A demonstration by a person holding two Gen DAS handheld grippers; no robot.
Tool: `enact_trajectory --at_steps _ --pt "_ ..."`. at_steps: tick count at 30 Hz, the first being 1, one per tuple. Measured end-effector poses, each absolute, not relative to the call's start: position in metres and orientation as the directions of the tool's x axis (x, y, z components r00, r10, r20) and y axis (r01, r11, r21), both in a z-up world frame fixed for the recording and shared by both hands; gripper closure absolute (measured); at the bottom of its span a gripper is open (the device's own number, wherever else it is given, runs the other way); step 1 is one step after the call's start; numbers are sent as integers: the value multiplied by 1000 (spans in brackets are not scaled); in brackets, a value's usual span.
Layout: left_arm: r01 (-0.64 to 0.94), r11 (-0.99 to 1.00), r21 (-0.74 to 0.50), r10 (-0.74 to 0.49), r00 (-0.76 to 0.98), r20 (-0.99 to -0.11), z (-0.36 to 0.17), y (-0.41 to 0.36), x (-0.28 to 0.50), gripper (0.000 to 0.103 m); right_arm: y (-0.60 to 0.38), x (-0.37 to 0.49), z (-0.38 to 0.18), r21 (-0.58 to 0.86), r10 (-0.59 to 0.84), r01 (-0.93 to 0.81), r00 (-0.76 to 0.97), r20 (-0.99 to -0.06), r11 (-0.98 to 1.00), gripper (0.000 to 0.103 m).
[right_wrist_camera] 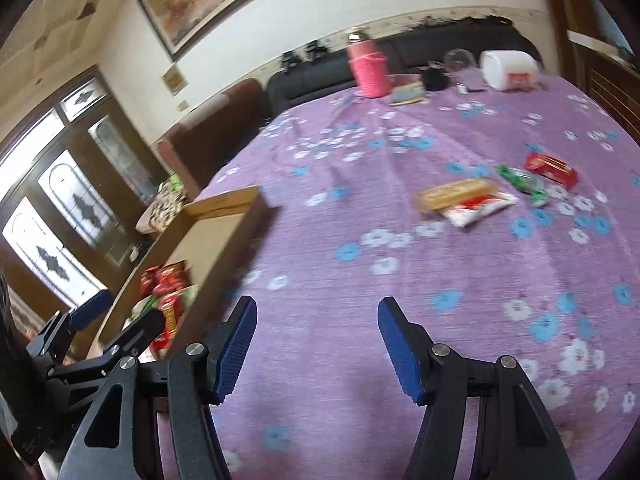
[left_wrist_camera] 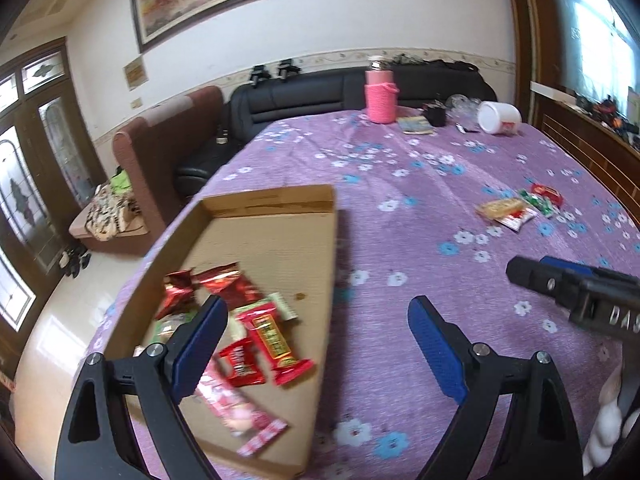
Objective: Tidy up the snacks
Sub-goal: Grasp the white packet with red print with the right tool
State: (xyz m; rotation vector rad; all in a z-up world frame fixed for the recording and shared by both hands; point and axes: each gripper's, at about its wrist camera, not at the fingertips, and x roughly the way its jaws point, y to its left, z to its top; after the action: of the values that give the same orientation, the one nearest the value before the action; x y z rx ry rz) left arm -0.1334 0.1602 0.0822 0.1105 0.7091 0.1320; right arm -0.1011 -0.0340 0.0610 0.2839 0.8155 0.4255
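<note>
We see a table under a purple flowered cloth (left_wrist_camera: 400,216), a black sofa (left_wrist_camera: 304,96) behind it. At its left edge sits a shallow cardboard box (left_wrist_camera: 280,240) holding red snack packets (left_wrist_camera: 264,336). More loose snacks (right_wrist_camera: 472,196) lie well apart on the cloth, to the right (blurred, so brands escape us). A pink bottle (left_wrist_camera: 380,96) and white tub (left_wrist_camera: 500,118) stand at the far end. Our left gripper (left_wrist_camera: 316,312) hangs spread and empty over the box's right wall; our right gripper (right_wrist_camera: 318,320) is spread too, over bare cloth.
</note>
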Motion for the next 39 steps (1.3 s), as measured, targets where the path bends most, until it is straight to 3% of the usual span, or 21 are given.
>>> enact_trajectory --at_steps 4,13,18,27,28,31,36,39 --pt "-16 994 111 88 730 -678 72 145 -119 12 -67 -91 59 396 424 -195 633 -647 897 36" --pt "123 987 -106 -159 596 -787 30 112 -83 12 -142 -42 53 401 333 -38 631 -701 915 36" --pt "151 973 -173 -229 576 -785 24 107 -77 12 -138 -12 40 495 424 -37 573 -701 868 36" --pt "133 932 -338 -354 542 -762 16 127 -69 12 -106 47 30 383 314 8 555 -770 924 36" --pt "132 928 -350 -362 548 -754 17 128 -70 12 -99 54 29 365 307 -6 552 -775 931 37" --pt "129 913 -386 -389 556 -734 17 134 -71 12 -71 65 25 325 326 -93 507 -798 941 64" --pt "126 894 -430 -422 563 -711 17 140 -72 12 -28 36 23 405 515 -336 369 -774 850 66" --pt "127 896 -426 -419 563 -712 17 139 -73 12 -54 17 41 479 563 -296 419 -713 826 66"
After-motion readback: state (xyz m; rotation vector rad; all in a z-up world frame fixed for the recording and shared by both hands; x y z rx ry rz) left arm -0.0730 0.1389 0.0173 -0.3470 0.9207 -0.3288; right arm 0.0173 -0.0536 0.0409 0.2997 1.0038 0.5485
